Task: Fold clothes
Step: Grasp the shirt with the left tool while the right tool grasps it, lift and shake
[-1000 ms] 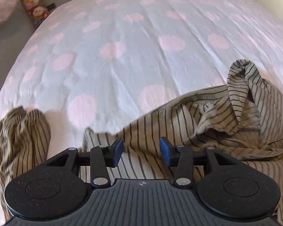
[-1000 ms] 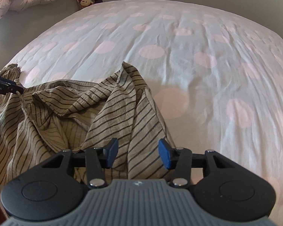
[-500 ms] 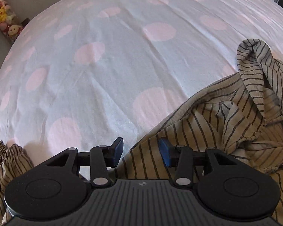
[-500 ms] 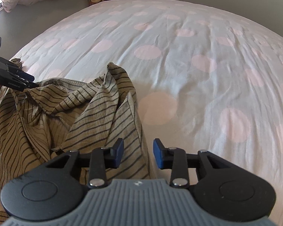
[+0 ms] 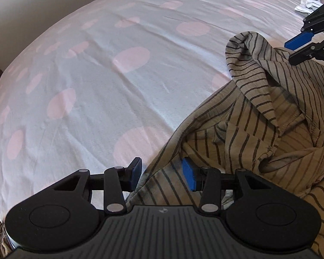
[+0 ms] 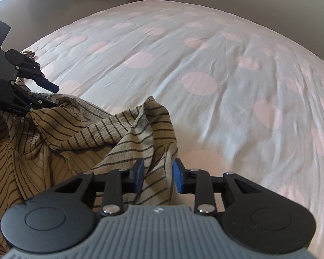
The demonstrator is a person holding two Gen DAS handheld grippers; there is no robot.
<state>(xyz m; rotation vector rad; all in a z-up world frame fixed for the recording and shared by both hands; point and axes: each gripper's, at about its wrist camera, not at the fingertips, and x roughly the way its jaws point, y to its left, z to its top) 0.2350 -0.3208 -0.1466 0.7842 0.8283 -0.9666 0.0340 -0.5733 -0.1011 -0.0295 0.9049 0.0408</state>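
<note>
The striped shirt [image 5: 259, 133] lies crumpled on the bed [image 5: 97, 86], near its close edge, on a pale sheet with pink dots. It is beige with thin dark stripes, and one part of it stands up in a peak between the two claws.

The left claw [image 5: 162, 173] is released: its blue pads stand apart, and an edge of the shirt lies between them, but the pads do not press on it. The right claw [image 6: 158, 176] is closing now. A fold of the shirt sits between its pads [image 6: 139, 173], and they do not seem to pinch it yet. In the left wrist view the right claw [image 5: 300, 43] shows at the far side of the shirt, and in the right wrist view the left claw [image 6: 43, 92] shows at the other side.

The step in hand seems to be to take the shirt at two points so that it can be lifted and spread flat. To do this well, each claw should catch only one layer at the true edge, not a thick bunch. Both claws should close fully before any lift. Then the hands should move apart with even tension, so the cloth opens without twisting. The risk is that a claw takes a middle fold, and the shirt then hangs crooked.
</note>
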